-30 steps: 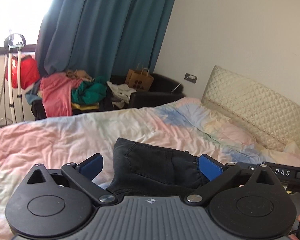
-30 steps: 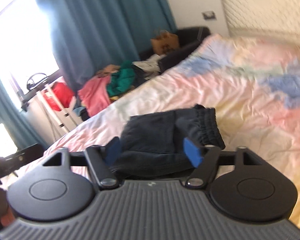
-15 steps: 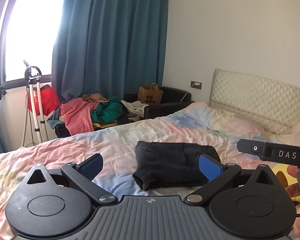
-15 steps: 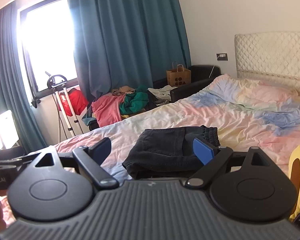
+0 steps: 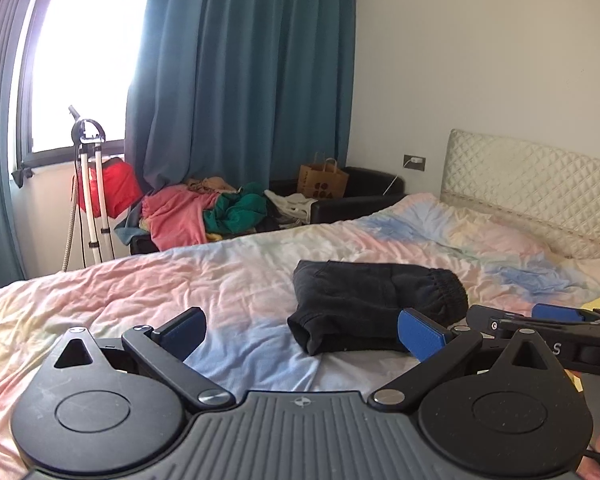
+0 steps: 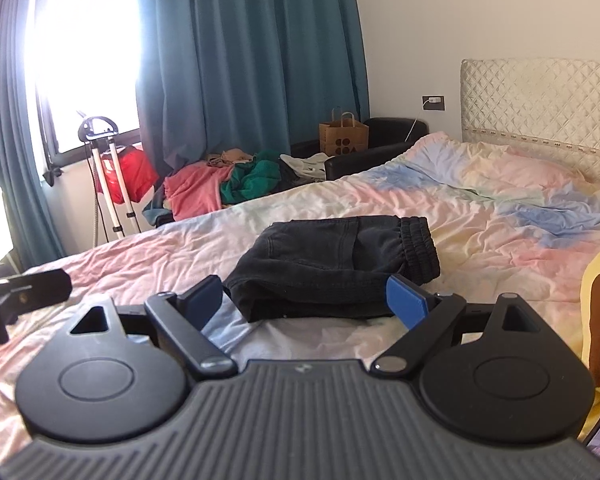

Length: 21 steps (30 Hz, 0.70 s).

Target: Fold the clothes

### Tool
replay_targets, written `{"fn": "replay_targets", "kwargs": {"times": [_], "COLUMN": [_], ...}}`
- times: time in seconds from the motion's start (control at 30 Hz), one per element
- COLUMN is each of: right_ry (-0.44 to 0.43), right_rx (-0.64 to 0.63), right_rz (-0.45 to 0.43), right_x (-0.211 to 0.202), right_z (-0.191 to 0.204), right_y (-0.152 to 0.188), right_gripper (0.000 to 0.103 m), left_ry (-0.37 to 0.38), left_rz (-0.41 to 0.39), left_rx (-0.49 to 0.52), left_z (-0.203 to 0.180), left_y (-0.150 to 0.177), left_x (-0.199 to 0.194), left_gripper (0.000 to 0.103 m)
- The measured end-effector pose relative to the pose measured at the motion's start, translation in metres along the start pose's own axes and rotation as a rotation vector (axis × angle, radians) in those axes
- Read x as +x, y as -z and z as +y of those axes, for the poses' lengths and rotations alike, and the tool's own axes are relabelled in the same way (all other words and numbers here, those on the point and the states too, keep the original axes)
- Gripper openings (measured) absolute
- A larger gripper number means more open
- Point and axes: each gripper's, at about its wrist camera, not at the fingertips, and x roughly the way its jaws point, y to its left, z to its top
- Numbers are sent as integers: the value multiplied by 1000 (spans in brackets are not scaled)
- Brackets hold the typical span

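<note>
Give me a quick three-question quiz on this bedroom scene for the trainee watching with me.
1. True or false: the left gripper is shut on the black shorts.
2. Where do the folded shorts lie? A) on the pastel duvet B) on the black armchair C) in the paper bag
3. Fill in: the right gripper has its jaws ____.

Key
1. False: its jaws are apart and empty, short of the shorts.
2. A.
3. Open, holding nothing.
</note>
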Motion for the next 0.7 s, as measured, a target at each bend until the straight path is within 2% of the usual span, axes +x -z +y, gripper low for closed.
{"fn": "replay_targets", "kwargs": {"times": [0.2,0.4,0.7], "right_ry": [36,73,84], "right_rx": [-14,-24,-45], "right_rz": [17,20,16], "right_x": [6,8,8], "right_z": [4,8,9], "right_y": [10,15,16], "right_gripper": [90,90,90], "left_ry": [8,1,4], "left_rz": [-3,39,62], "left_rx": [-15,-22,-29], "left_z": [5,6,8], "left_y": [14,22,28], "left_x": [13,32,42], "left_gripper": [103,103,103]}}
